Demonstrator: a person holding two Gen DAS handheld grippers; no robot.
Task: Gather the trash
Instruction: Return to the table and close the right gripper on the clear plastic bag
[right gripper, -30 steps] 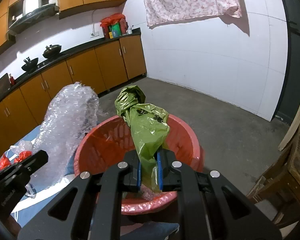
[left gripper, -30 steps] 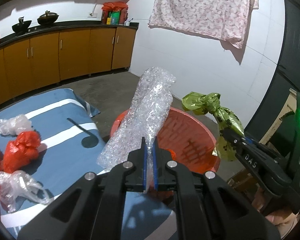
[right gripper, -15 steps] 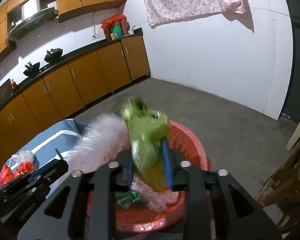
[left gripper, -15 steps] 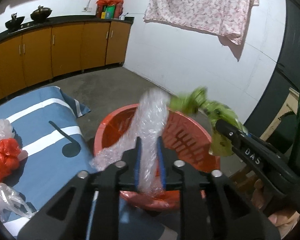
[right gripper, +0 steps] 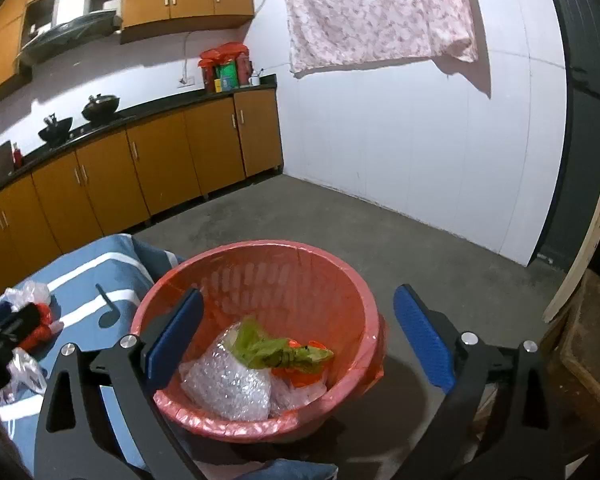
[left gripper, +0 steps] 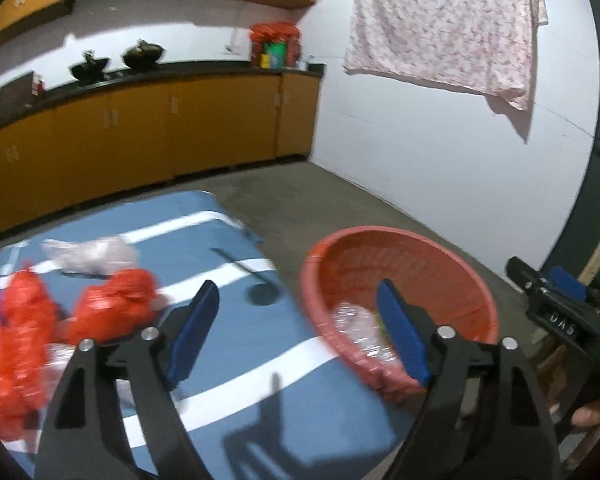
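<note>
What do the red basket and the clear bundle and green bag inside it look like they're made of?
Red basket: probably moulded plastic, matte, with slotted walls and what looks like a thin red liner over its rim. Clear bundle: bubble wrap, judging by its glossy dimpled cells. Green bag: thin crinkled plastic film, shiny, twisted at one end.

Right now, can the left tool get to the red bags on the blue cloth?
Probably yes. The left tool has nothing between its opening jaws, and the red bags lie uncovered on the blue cloth just off to its left, with nothing in front of them. It would need to swing left, away from the red basket.
</note>
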